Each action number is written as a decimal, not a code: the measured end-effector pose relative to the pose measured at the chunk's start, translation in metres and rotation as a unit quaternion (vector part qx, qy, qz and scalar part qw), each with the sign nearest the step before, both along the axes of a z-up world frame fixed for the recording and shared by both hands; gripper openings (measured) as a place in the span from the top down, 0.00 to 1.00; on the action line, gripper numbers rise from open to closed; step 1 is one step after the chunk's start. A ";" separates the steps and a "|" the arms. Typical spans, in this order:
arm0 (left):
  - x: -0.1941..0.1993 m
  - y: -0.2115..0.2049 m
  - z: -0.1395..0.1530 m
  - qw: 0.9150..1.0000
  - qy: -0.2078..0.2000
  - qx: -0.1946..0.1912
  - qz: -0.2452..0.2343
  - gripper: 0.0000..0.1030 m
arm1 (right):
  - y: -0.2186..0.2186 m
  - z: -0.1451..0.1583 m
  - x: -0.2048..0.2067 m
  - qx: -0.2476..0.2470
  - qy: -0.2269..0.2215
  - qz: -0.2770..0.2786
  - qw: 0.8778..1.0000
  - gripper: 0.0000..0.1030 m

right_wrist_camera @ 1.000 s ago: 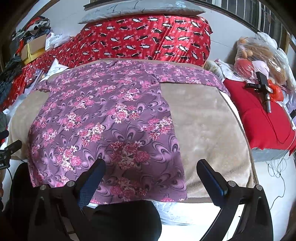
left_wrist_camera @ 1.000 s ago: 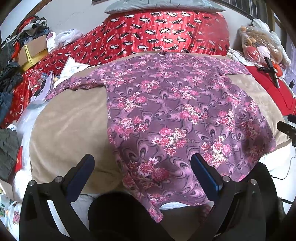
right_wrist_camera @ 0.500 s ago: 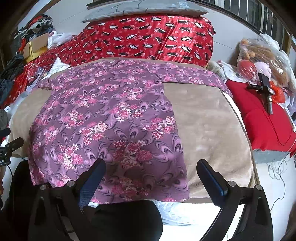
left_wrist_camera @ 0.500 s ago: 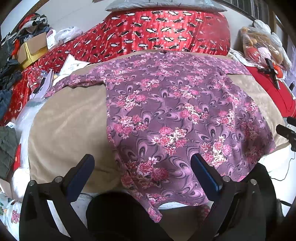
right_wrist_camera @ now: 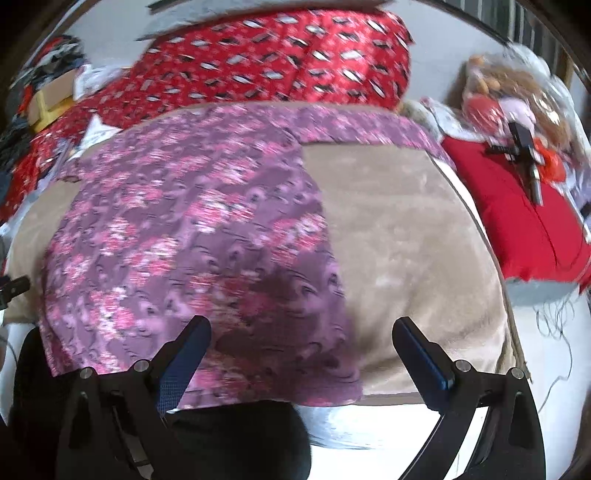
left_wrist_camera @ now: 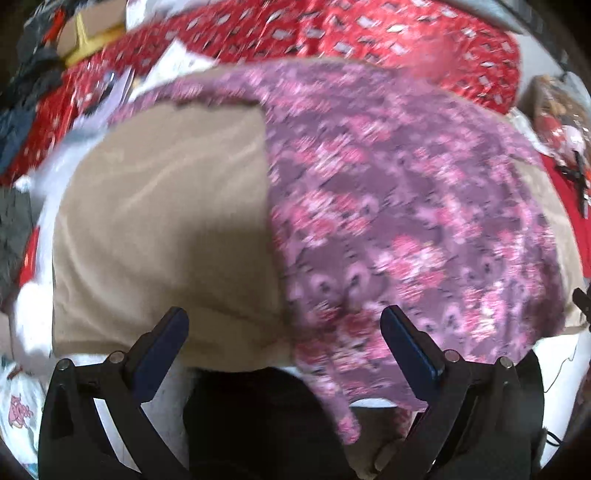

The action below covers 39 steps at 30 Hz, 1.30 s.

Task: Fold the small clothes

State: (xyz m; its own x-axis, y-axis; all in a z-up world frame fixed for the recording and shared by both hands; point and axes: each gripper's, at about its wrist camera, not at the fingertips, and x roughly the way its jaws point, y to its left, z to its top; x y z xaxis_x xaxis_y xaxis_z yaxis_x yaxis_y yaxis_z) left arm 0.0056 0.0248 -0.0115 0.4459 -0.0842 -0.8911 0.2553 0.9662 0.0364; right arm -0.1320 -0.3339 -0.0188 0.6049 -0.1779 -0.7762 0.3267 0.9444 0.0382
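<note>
A purple garment with pink flowers (left_wrist_camera: 399, 206) lies spread flat on a beige blanket (left_wrist_camera: 166, 221), sleeves out to both sides. Both views are blurred by motion. My left gripper (left_wrist_camera: 284, 332) is open, low over the garment's near left hem corner, with nothing between its fingers. In the right wrist view the same purple garment (right_wrist_camera: 192, 236) covers the left half of the beige blanket (right_wrist_camera: 413, 258). There my right gripper (right_wrist_camera: 301, 339) is open just above the near right hem corner, holding nothing.
A red patterned cover (right_wrist_camera: 280, 62) rises behind the blanket. A red cushion (right_wrist_camera: 524, 225) with a black tool (right_wrist_camera: 524, 147) lies at the right. Clutter and a cardboard box (left_wrist_camera: 85, 33) sit at the far left. A dark rounded shape (left_wrist_camera: 258, 424) fills the near edge.
Both grippers have dropped and moved forward toward the garment's near hem; the views are now blurred. Both stay open. The garment has not moved.
</note>
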 end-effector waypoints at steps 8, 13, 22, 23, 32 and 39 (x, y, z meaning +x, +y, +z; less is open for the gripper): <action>-0.015 -0.028 -0.043 0.990 0.118 -0.021 -0.075 0.88 | -0.034 -0.047 0.019 0.104 0.056 -0.003 0.993 0.56; -0.009 -0.008 -0.015 0.988 0.127 -0.078 -0.052 0.95 | -0.020 -0.032 0.010 0.098 0.031 0.053 0.993 0.94; -0.008 0.014 -0.010 0.986 0.150 -0.067 -0.031 0.95 | -0.037 -0.006 -0.036 0.154 -0.023 0.039 0.987 0.95; -0.009 0.014 -0.016 0.985 0.159 -0.057 -0.028 0.95 | -0.038 -0.020 -0.032 0.164 -0.007 0.032 0.986 0.95; 0.007 -0.013 0.056 0.993 0.055 -0.080 -0.074 0.88 | -0.039 0.000 -0.003 0.115 -0.015 0.028 0.993 0.76; 0.052 -0.099 0.014 0.996 0.014 -0.014 -0.085 0.54 | -0.034 0.010 0.076 0.113 -0.053 0.061 0.990 0.62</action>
